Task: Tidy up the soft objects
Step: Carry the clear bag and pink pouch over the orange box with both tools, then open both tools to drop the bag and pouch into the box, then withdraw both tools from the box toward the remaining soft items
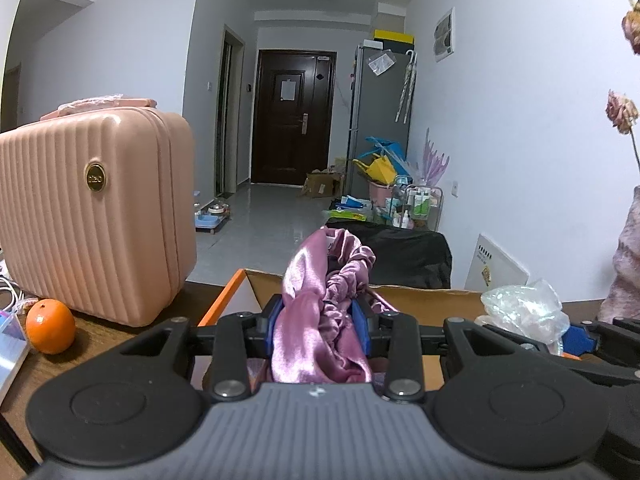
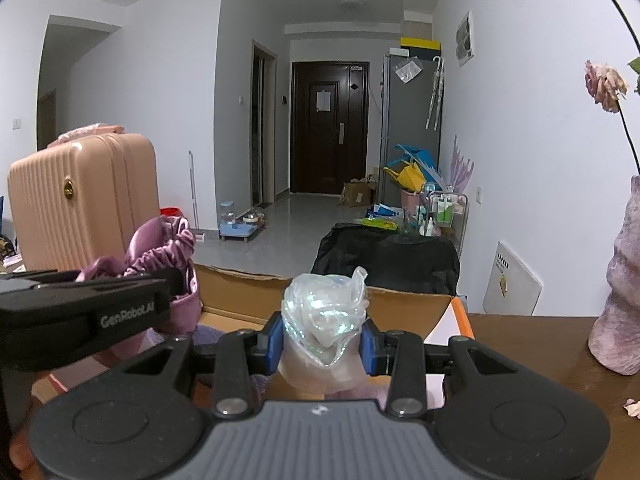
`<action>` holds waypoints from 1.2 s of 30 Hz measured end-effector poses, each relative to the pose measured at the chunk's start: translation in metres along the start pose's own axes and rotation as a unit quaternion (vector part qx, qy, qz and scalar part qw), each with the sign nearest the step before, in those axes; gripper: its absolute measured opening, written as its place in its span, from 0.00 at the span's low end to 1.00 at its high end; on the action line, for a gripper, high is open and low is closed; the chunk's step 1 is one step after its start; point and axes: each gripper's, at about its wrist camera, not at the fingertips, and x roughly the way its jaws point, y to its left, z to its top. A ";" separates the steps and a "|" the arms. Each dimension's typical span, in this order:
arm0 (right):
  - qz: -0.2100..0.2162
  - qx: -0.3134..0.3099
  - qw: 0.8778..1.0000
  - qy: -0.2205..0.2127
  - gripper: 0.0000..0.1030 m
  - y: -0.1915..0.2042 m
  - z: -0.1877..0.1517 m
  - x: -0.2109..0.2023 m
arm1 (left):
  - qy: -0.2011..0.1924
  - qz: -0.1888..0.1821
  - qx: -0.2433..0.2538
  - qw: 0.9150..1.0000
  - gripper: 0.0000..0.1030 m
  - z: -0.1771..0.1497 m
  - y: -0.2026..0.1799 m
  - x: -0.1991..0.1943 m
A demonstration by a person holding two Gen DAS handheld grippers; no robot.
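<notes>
1. L gripper [image 1: 320, 320] is clenching a pink satin bonnet [image 1: 320, 304], bunched up between its blue pads [image 1: 269, 322]; the loose elastic edge is spilling over the far side.
2. R gripper [image 2: 323, 342] is squeezing a crumpled clear plastic cap [image 2: 326, 316], prob a shower cap, w/ most of it bulging above the pads.
3. Both soft items are hanging over the open cardboard box [image 2: 404, 300] w/ the orange rim, which is sitting on the brown wooden table [image 2: 532, 344]. Something purple is already lying inside.
4. Risk: the satin is trailing down past the jaws, so if it's let go while near the left rim it's prob draping over the edge rather than dropping in.
5. Risk: the plastic cap is springy & light; on release it's likely puffing open, clinging to a pad or drifting toward the right flap.
6. Risk: the two grippers are working close side by side, so the tools could be bumping or the fabrics snagging each other.
7. Pose: both are pointing fwd, tilted slightly down at the box's far wall, L one just left of R. Pink suitcase [image 1: 96, 216] & orange [image 1: 51, 326] are sitting left; mauve vase [image 2: 622, 280] far right.
</notes>
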 end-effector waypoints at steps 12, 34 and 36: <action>-0.012 0.011 1.000 0.007 0.61 -0.002 0.000 0.006 | 0.008 0.020 -0.014 1.000 0.75 -0.005 0.007 0.008; -0.038 0.034 0.999 -0.003 1.00 -0.010 0.001 0.000 | -0.003 0.074 -0.028 0.997 1.00 -0.006 0.015 0.004; -0.038 0.033 0.999 -0.004 1.00 -0.010 0.000 -0.002 | -0.003 0.074 -0.029 0.997 1.00 -0.007 0.015 0.004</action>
